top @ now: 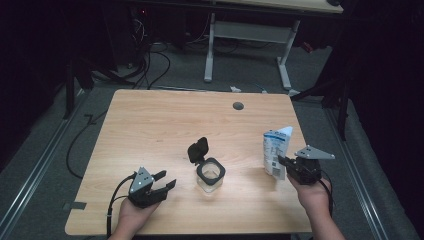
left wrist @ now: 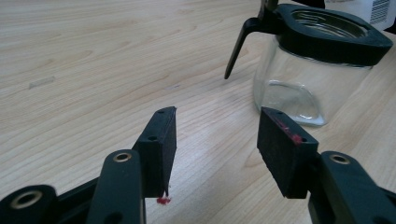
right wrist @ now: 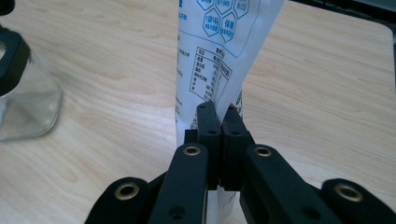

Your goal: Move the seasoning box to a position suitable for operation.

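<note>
Your right gripper [top: 286, 162], at the right of the high view, has its fingers [right wrist: 208, 122] pinched tight on the edge of the white printed pouch [top: 276, 152], which stands upright near the right edge of the desk [top: 150, 125]. Your left gripper [top: 162, 182] sits at lower left with its fingers [left wrist: 161, 140] spread and nothing between them. The glass jar [top: 210, 175], its black lid flipped open, stands at lower centre, between the two grippers.

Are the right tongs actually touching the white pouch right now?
Touching. In the right gripper view the right tongs stand closed, pinching the edge of the white pouch between their pads, with no gap showing.
</note>
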### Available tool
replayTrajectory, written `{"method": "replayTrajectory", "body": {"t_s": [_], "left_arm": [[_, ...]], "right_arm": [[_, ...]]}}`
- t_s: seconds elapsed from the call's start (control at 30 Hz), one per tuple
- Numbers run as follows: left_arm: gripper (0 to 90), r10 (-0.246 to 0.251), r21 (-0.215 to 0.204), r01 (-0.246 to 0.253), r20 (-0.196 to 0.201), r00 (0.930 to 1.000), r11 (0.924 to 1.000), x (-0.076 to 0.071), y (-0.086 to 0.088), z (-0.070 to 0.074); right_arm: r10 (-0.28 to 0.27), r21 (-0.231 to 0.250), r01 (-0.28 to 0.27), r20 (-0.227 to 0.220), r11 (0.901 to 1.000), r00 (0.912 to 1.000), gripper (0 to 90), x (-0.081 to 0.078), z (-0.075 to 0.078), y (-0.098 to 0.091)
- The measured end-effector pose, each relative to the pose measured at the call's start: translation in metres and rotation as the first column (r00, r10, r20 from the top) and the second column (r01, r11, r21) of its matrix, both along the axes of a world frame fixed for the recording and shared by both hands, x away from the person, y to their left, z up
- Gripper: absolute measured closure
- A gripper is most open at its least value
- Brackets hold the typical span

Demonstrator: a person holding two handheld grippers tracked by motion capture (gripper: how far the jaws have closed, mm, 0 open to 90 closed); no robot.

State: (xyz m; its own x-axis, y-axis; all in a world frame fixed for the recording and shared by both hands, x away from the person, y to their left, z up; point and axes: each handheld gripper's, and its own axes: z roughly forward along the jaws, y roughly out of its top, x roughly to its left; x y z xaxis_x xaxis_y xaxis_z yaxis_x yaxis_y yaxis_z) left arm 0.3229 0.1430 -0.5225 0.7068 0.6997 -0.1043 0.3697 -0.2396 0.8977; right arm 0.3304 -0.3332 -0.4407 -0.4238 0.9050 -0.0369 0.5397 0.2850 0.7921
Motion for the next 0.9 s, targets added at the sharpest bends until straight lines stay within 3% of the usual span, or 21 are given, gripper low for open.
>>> {"method": "replayTrajectory", "body": {"t_s": [0.07,0.5,0.73,0.9], "left_arm": [[47.3,-0.007,-0.003,0.007,0.004,1.0000,1.0000,-0.001,-0.001,0.000],[46.8,-0.028,-0.037,0.029,0.012,0.9995,0.9989,-0.002,-0.002,0.000],[45.9,-0.034,-0.039,0.035,0.047,0.9983,0.9986,-0.002,-0.002,0.000],[45.6,-0.042,-0.060,0.045,0.043,0.9982,0.9972,-0.003,-0.001,0.002]], "right_arm": [[0.008,-0.023,-0.009,-0.021,0.9997,0.9998,89.4,-0.003,0.002,0.006],[0.025,-0.053,-0.032,-0.114,0.9981,0.9932,89.7,-0.010,0.009,0.024],[0.026,-0.080,-0.041,-0.177,0.9960,0.9839,89.7,-0.007,0.016,0.034],[0.025,-0.101,-0.047,-0.209,0.9938,0.9776,89.7,-0.007,0.019,0.040]]}}
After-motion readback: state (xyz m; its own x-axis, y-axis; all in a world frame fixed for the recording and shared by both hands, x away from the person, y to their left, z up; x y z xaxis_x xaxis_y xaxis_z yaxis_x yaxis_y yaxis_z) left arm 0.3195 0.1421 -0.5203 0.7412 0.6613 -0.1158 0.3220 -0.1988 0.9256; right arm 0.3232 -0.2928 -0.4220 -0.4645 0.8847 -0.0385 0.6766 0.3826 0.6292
